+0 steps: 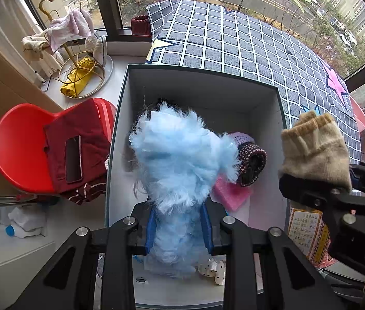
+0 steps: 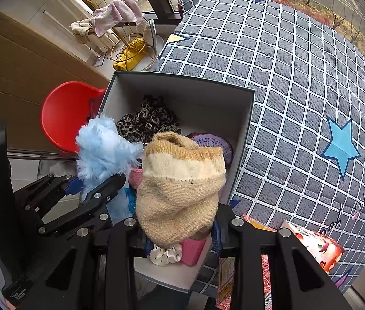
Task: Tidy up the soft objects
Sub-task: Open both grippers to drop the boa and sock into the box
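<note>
My left gripper (image 1: 179, 228) is shut on a fluffy light-blue soft item (image 1: 179, 155) and holds it over the open white box (image 1: 267, 98). It also shows in the right wrist view (image 2: 105, 152). My right gripper (image 2: 179, 232) is shut on a beige knitted sock (image 2: 182, 180), above the box's right front part; the sock shows in the left wrist view (image 1: 314, 147). Inside the box (image 2: 244, 118) lie a leopard-print fabric (image 2: 148, 124), a purple knitted piece (image 2: 216, 143), a pink item (image 1: 231, 193) and a white dotted scrunchie (image 2: 165, 255).
A grid-patterned bed cover (image 2: 298, 90) lies right of the box. A red chair (image 1: 22, 149) with dark red cloth and a phone (image 1: 73, 159) stands to the left. A gold rack (image 1: 79, 59) with towels and a yellow umbrella stands by the window. Printed packets (image 2: 314, 250) lie at right front.
</note>
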A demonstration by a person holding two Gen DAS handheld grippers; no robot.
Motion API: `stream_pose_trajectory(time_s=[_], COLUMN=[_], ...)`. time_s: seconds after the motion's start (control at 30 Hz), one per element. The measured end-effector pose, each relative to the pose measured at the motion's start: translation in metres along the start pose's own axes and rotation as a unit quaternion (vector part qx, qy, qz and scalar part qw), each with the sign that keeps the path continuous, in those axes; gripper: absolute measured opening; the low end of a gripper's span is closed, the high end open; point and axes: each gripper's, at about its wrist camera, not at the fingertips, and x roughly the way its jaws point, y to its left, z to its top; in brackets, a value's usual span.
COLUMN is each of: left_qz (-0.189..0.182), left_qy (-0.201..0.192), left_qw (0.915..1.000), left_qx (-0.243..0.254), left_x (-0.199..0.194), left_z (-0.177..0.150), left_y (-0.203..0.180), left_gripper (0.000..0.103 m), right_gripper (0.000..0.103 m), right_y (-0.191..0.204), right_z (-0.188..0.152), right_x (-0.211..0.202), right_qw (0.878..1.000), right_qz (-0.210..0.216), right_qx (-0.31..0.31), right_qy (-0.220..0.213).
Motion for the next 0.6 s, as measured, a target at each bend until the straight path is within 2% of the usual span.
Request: stream_pose_trajectory(time_s=[0.03, 0.07, 0.1, 0.13, 0.2, 0.23, 0.27, 0.3, 0.4, 0.43, 0.47, 0.6], left_qz=[-0.006, -0.013, -0.018, -0.016, 0.024, 0.050, 0.059, 0.060, 0.004, -0.014, -0.023, -0.025], left_qy=[-0.003, -0.006, -0.006, -0.008, 0.000, 0.011, 0.017, 0.020, 0.027, 0.030, 0.032, 0.029], left_qw=[1.0000, 0.9999, 0.9998, 0.9998, 0.9996, 0.9986, 0.9980, 0.9978, 0.9985, 0.9979, 0.9975, 0.9977], left_qx=[-0.001, -0.004, -0.005, -0.009, -0.013, -0.014, -0.015, -0.018, -0.047, -0.055, -0.059, -0.057], left_x=[-0.001, -0.002, -0.003, -0.005, -0.005, -0.003, -0.001, -0.001, -0.002, -0.003, -0.003, -0.007], left_z=[0.000, 0.000, 0.000, 0.000, 0.002, 0.004, 0.004, 0.004, 0.002, 0.001, 0.001, -0.005], left_y=[0.000, 0.000, 0.001, 0.001, 0.002, 0.002, 0.003, 0.004, 0.012, 0.014, 0.015, 0.013], left_gripper=[0.037, 0.050, 0.057, 0.071, 0.081, 0.081, 0.081, 0.081, 0.081, 0.081, 0.081, 0.081], right_gripper=[0.035, 0.035, 0.035, 0.036, 0.070, 0.079, 0.087, 0.087, 0.088, 0.091, 0.102, 0.102], right_y=[0.000, 0.000, 0.000, 0.000, 0.000, 0.001, 0.001, 0.002, 0.003, 0.002, 0.002, 0.002], right_z=[0.000, 0.001, 0.001, 0.001, 0.000, -0.001, -0.002, -0.003, -0.006, -0.007, -0.008, -0.014], right_x=[0.000, 0.000, 0.000, 0.000, -0.002, -0.004, -0.007, -0.010, -0.018, -0.021, -0.024, -0.034], right_qw=[1.000, 1.000, 1.000, 1.000, 1.000, 1.000, 1.000, 1.000, 1.000, 1.000, 0.999, 0.999], right_qz=[0.001, 0.003, 0.008, 0.016, 0.012, 0.008, 0.007, 0.004, 0.000, 0.003, 0.001, 0.001], right_qx=[0.000, 0.000, 0.000, 0.001, 0.000, -0.002, -0.004, -0.007, -0.011, -0.008, -0.007, -0.008], right_qy=[0.000, 0.000, 0.000, 0.000, -0.002, -0.006, -0.011, -0.016, -0.024, -0.028, -0.031, -0.039])
